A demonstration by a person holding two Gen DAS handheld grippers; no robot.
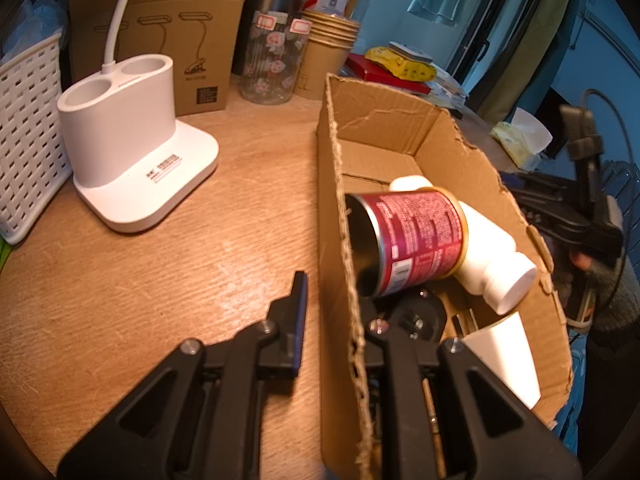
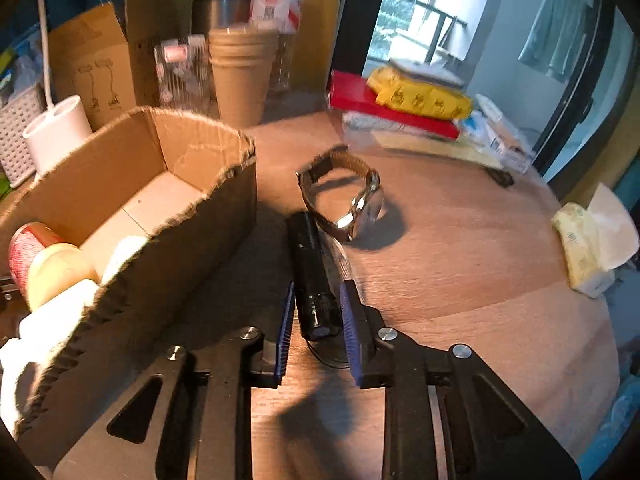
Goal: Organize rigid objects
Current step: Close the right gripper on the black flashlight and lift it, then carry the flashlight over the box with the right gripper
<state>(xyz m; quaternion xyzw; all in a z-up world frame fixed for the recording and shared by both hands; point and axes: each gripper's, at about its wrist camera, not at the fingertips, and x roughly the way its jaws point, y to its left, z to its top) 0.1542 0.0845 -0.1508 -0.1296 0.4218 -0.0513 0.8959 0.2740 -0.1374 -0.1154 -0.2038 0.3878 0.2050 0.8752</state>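
Flashlight [image 2: 311, 276], black and slim, lying on the wooden table [image 2: 460, 248] between the blue pads of the right gripper [image 2: 318, 330]; pads close on both sides of its rear end, but real contact not possible to tell. Just beyond its front tip, a wristwatch [image 2: 352, 196] with brown strap, standing on its side. To the left, very near, the torn cardboard box [image 2: 192, 240].

Inside the box: a red can [image 1: 416, 236] on its side, open mouth toward the box wall, resting against a white bottle [image 1: 492, 264]; nearer the camera, a white cup [image 1: 508, 356].

Left gripper [image 1: 332, 300] set wide apart across the left wall of the box [image 1: 340, 208], one finger [image 1: 296, 308] outside over the table, the other inside and mostly hidden; nothing held.

Further out: white lamp base [image 1: 132, 160], white woven basket [image 1: 28, 132], stack of paper cups [image 1: 328, 52], red book [image 2: 384, 104] with a yellow packet [image 2: 420, 92] on top, tissue pack [image 2: 584, 248].
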